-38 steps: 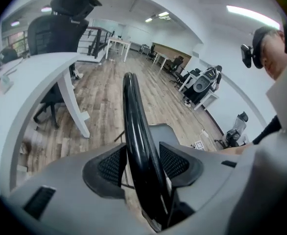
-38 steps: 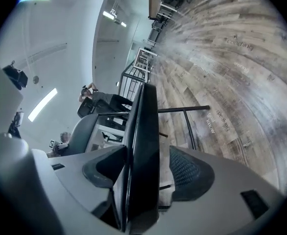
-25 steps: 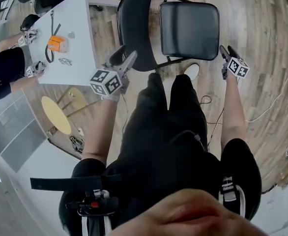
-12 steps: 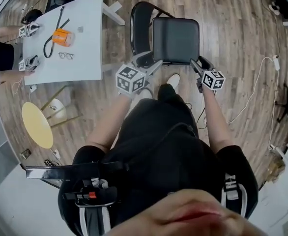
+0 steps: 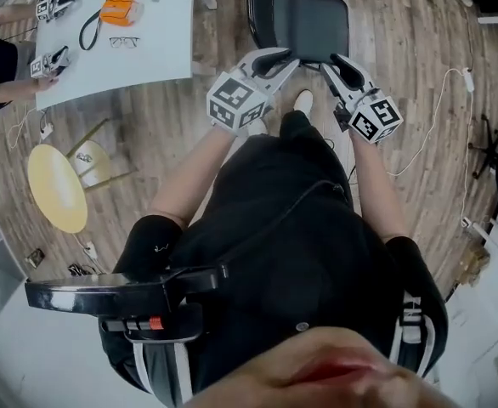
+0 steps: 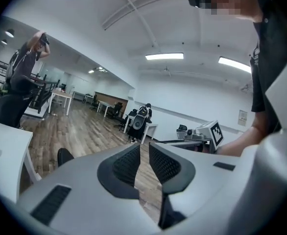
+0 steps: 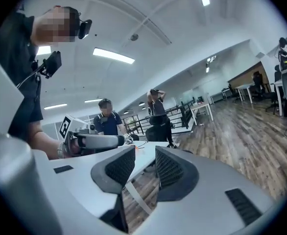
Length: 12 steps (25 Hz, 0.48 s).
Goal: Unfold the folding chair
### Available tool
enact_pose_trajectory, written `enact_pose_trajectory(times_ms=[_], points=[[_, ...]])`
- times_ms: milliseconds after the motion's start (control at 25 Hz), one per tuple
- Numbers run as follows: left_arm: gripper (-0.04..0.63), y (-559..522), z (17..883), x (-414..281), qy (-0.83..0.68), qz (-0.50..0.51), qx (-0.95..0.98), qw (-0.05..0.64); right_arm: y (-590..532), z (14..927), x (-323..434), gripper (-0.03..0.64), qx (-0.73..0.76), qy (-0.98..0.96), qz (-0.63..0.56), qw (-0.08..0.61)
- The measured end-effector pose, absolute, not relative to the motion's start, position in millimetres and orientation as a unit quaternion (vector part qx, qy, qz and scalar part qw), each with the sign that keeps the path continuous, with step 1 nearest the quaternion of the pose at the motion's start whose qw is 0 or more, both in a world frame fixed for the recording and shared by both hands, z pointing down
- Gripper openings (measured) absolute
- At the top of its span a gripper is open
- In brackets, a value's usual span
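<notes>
The black folding chair stands opened on the wood floor at the top of the head view, with its seat (image 5: 310,25) flat and its backrest (image 5: 262,7) at the left. Both grippers are raised in front of my body, apart from the chair. My left gripper (image 5: 277,57) (image 6: 143,163) points roughly level; its jaws are closing to a narrow gap with nothing between them. My right gripper (image 5: 337,61) (image 7: 144,168) hangs beside it, its jaws also closing with nothing in the gap. Each gripper view shows the other gripper (image 6: 202,133) (image 7: 92,141) alongside.
A white table (image 5: 160,49) at upper left holds an orange object (image 5: 119,11), glasses (image 5: 123,42) and a black cable. Another person's hands with grippers (image 5: 49,62) work at its left edge. A yellow round stool (image 5: 58,185) stands left; cables (image 5: 436,117) trail right.
Both grippers rose from the chair's sides toward the head camera and came closer together. Their jaws narrowed. The chair now sits farther up in the head view.
</notes>
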State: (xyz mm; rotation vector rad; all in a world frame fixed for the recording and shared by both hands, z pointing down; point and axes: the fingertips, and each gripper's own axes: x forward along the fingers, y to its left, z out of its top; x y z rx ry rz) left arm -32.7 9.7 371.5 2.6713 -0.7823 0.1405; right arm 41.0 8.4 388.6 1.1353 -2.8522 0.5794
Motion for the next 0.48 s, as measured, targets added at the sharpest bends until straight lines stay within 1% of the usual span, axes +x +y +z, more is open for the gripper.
enact_pose_trajectory(times_ms=[40, 80, 200, 280, 480], points=[[0.047, 15, 364, -36, -0.276, 0.044, 0.945, 0.172, 16, 378, 36, 0.133, 0.360, -0.916, 0.174, 0.008], [0.032, 20, 358, -38, -0.277, 0.037, 0.945, 0.168, 22, 369, 32, 0.120, 0.360, -0.919, 0.162, 0.007], [0.011, 33, 344, -38, -0.279, 0.024, 0.947, 0.158, 38, 347, 29, 0.031, 0.352, -0.927, 0.129, 0.004], [0.005, 44, 333, -33, -0.280, 0.022, 0.948, 0.149, 48, 328, 31, 0.008, 0.343, -0.931, 0.124, -0.007], [0.005, 70, 307, -2, -0.271, 0.026, 0.956, 0.111, 72, 280, 48, 0.008, 0.319, -0.944, 0.088, -0.019]])
